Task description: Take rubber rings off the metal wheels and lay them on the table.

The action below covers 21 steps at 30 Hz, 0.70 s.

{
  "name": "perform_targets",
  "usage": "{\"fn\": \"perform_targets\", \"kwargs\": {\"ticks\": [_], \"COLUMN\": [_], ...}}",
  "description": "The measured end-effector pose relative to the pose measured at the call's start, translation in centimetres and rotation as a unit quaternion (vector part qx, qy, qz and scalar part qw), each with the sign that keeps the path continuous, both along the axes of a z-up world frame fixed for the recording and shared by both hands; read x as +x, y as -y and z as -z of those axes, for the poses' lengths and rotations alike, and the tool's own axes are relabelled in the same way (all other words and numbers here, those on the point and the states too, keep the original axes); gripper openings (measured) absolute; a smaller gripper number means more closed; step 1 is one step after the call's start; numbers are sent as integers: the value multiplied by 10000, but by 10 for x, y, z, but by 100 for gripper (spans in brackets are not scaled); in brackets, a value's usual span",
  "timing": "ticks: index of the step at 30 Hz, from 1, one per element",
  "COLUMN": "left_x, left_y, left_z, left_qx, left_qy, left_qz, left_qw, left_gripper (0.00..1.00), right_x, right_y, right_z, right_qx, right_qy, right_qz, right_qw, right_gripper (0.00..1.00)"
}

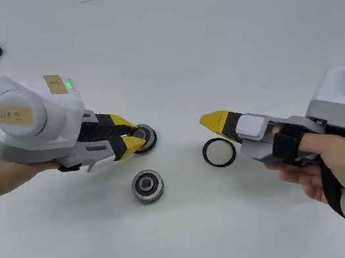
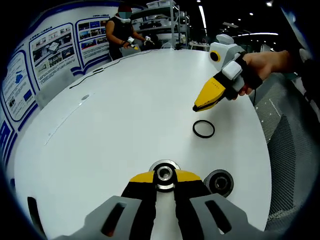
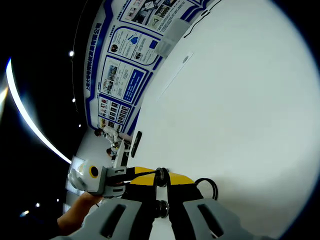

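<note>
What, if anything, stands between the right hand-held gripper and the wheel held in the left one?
Nothing visible does. Only bare table lies between the right hand-held gripper and the wheel clamped in the left hand-held gripper. The loose rubber ring lies off that line, nearer the person.

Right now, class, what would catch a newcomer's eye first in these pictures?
The left gripper stands out, yellow jaws clamped on a metal wheel at centre-left. A black rubber ring lies flat on the white table close by the right gripper, whose jaws are shut, and a second wheel sits nearer the person.
</note>
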<state>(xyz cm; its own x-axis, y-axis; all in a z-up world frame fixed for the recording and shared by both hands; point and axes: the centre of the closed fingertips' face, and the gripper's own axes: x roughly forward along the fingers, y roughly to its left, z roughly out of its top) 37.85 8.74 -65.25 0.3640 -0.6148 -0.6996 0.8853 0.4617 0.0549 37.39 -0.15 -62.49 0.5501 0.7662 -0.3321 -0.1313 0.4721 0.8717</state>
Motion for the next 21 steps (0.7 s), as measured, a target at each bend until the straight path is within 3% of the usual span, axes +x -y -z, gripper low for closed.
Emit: {"fn": "perform_targets", "kwargs": {"ticks": [3,9,14,21], "left_x": [0,2,3,3], "left_y": [0,-2,-3,-3], "left_z": [0,2,3,5], "left_qx": [54,-72,65,71], "left_qy": [37,-86,-98,-99], "left_qz": [52,1,124,164], "left_qw": [10000,9999,9999,9998], "left_gripper": [12,12,12,12], "right_x": [-1,-3,-1,0], "right_y": [-11,-35,-45,-53], "right_z": [-1,0,3,7], "right_qx": [43,60,-14,-131], "right_qy": [44,211,357,517], "right_qz": [-129,-469,-621,-786], "right_qw": [9999,9987,9974,9955], "right_gripper": [9,12,16,22]}}
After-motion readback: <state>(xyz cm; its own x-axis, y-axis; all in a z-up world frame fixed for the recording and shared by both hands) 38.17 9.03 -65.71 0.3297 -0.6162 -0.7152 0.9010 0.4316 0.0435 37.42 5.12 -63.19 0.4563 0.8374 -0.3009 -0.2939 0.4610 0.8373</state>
